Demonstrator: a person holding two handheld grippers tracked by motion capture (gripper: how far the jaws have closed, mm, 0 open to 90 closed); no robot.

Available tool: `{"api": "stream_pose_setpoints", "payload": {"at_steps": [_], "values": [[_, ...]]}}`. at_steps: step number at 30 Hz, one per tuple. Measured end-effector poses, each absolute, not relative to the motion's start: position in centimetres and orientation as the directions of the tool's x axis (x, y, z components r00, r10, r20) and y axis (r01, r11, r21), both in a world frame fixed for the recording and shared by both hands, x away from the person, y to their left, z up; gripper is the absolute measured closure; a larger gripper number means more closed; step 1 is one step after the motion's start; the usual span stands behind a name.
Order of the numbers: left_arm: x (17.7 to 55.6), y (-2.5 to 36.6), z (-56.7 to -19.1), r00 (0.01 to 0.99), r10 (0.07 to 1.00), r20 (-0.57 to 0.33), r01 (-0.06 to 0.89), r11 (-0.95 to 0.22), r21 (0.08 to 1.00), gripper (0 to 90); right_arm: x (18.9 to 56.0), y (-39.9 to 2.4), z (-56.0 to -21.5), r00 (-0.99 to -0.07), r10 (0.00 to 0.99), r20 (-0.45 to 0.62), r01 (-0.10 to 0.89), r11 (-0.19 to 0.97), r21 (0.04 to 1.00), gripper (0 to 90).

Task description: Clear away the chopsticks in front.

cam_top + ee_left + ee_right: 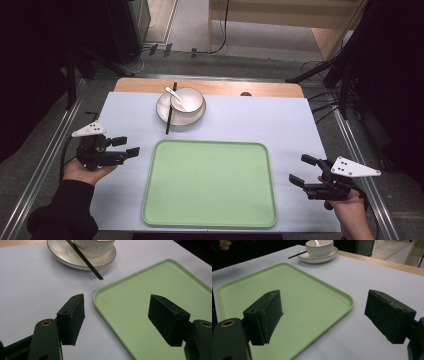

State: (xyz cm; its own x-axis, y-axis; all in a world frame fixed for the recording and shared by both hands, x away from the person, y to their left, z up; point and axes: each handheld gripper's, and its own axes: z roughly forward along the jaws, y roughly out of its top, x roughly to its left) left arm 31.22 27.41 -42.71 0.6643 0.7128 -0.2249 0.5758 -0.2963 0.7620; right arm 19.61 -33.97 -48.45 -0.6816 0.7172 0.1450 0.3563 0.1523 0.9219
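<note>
A pale desk (pixel 280 120) carries a green tray (pixel 210 182) lying between the two sets of fingers, its near-left corner just beyond the left fingers and its right edge near the right ones. Past the tray, well ahead of both, sits a white plate (pixel 162 112) holding a bowl (pixel 187 101) with a spoon (pixel 175 97) in it; black chopsticks (pixel 170 110) rest across the plate's left rim, their tips pointing back toward the left fingers. The left gripper (pixel 129 146) has its fingers (pixel 72 318) apart, with nothing between them. The right gripper (pixel 301 171) likewise holds its fingers (pixel 265 315) wide apart and empty, over the desk beside the tray.
</note>
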Motion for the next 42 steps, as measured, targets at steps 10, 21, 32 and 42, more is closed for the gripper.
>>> {"api": "stream_pose_setpoints", "payload": {"at_steps": [10,21,32,42], "values": [[35.5,25.7,-40.9,0.617,0.751,-0.234,0.620,-0.281,0.733,35.3,19.8,-34.3,-49.9,-0.686,0.711,0.156,0.393,0.181,0.902,15.8],[40.4,22.5,-41.1,0.548,0.807,-0.220,0.688,-0.286,0.667,34.8,20.0,-34.5,-50.0,-0.683,0.711,0.168,0.404,0.177,0.897,16.0],[44.7,19.6,-42.9,0.505,0.842,-0.188,0.740,-0.311,0.596,33.4,20.0,-34.3,-50.0,-0.696,0.700,0.160,0.401,0.194,0.895,16.2],[47.1,18.6,-45.8,0.414,0.885,-0.212,0.797,-0.239,0.555,48.2,19.8,-34.1,-49.8,-0.710,0.688,0.152,0.394,0.209,0.895,16.2]]}}
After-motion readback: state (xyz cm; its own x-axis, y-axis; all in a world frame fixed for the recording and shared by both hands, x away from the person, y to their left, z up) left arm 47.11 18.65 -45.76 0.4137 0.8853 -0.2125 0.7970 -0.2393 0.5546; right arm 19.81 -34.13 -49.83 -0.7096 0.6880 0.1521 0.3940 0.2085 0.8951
